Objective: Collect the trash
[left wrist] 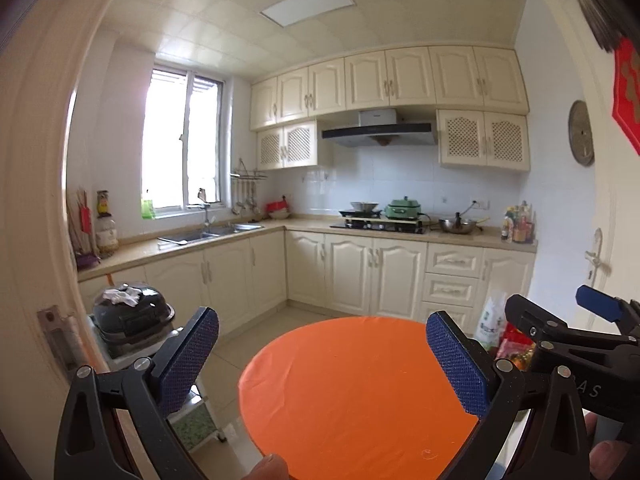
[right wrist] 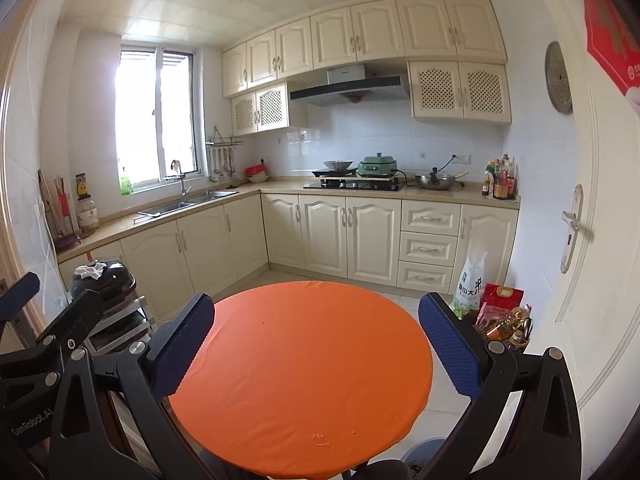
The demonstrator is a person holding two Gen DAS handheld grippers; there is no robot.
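left tongs (left wrist: 322,354) wide open, empty | right tongs (right wrist: 316,344) wide open, empty | both poised over round orange-covered counter (right wrist: 300,360), lower centre, likely scanning: only crumbs visible

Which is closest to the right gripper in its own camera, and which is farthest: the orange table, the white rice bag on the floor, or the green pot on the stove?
From the right gripper, nearest first:
1. Orange table: right in front, between the fingers.
2. White rice bag: on the floor to the right, past the table.
3. Green pot: on the stove at the back counter.
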